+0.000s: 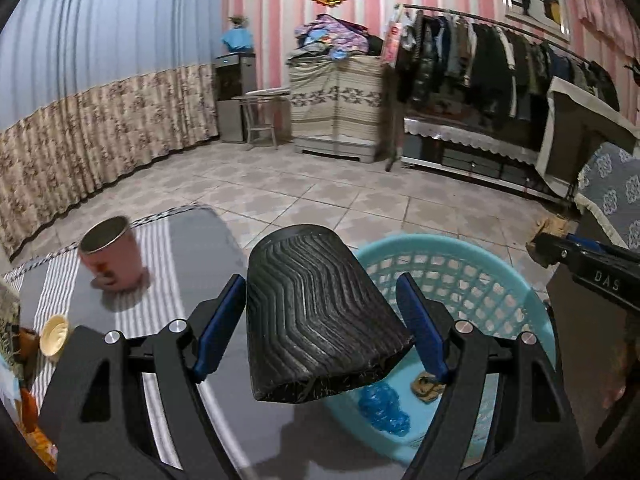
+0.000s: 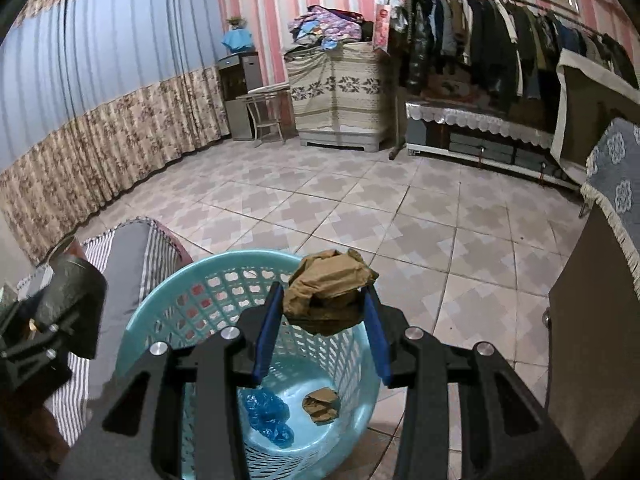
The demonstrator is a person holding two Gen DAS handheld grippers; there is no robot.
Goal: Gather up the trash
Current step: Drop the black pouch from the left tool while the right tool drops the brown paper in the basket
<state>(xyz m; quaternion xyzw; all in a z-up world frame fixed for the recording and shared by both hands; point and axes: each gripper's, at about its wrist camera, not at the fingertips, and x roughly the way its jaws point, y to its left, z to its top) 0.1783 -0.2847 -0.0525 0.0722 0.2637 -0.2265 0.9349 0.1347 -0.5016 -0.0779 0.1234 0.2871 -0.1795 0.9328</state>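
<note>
Both tongs (image 1: 320, 320) (image 2: 324, 332): black angular linkage arms, silver round screws, blue finger pads (image 2: 266, 336).

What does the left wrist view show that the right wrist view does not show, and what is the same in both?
Only the left wrist view: a pink can and a small cream lid on the striped tablecloth, and the left gripper closed on a black ribbed cup.

Only the right wrist view: the right gripper closed on a crumpled brown paper, above the basket opening.

Both views: the turquoise basket, already holding a blue plastic wad and a small brown scrap.
</note>
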